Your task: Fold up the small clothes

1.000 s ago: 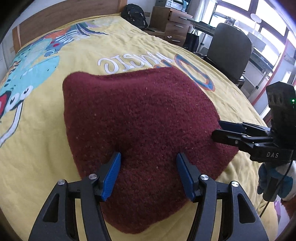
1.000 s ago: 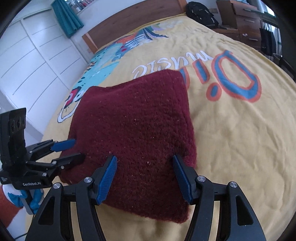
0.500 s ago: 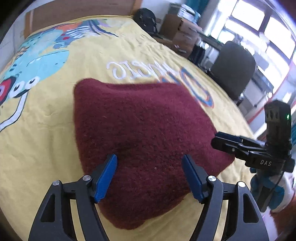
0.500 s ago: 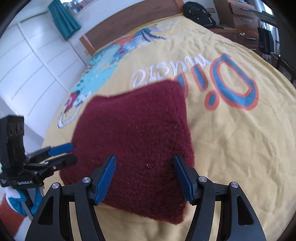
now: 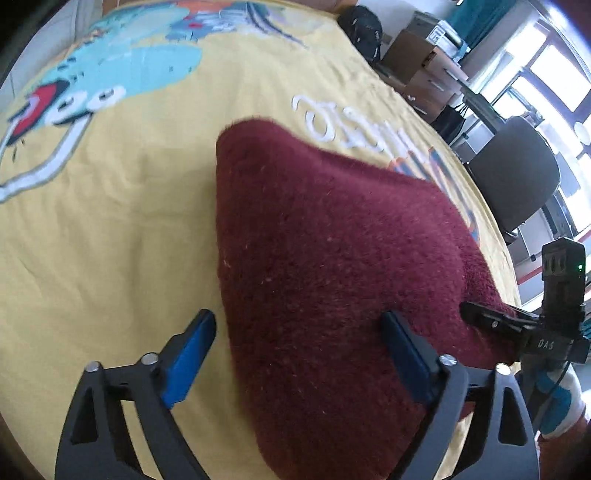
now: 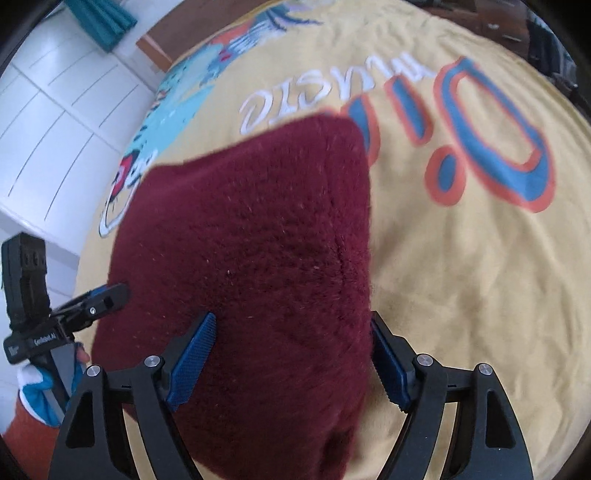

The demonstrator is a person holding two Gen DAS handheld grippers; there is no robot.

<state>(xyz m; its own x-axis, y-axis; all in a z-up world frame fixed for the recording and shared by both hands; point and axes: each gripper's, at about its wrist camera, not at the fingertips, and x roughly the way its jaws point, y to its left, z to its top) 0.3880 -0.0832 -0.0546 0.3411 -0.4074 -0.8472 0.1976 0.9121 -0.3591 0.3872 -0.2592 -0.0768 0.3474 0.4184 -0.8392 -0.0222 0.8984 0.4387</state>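
A dark red fuzzy knitted garment [image 5: 325, 266] lies folded flat on a yellow printed bedspread [image 5: 110, 206]; it also shows in the right wrist view [image 6: 251, 236]. My left gripper [image 5: 299, 354] is open, its blue pads straddling the garment's near left edge. My right gripper [image 6: 291, 354] is open, its pads straddling the garment's near right edge. Each gripper shows in the other's view, the right one [image 5: 491, 317] at the garment's right corner, the left one [image 6: 99, 299] at its left corner.
The bedspread [image 6: 461, 266] carries cartoon prints and lettering. A black office chair [image 5: 517, 184], cardboard boxes [image 5: 424, 62] and a black backpack [image 5: 362, 26] stand beyond the bed's right side. White cupboards [image 6: 55, 122] line the left side.
Both grippers have moved lower and closer to the garment's near corners, the left one shifting left and the right one right. Both stay open. The garment has not moved.
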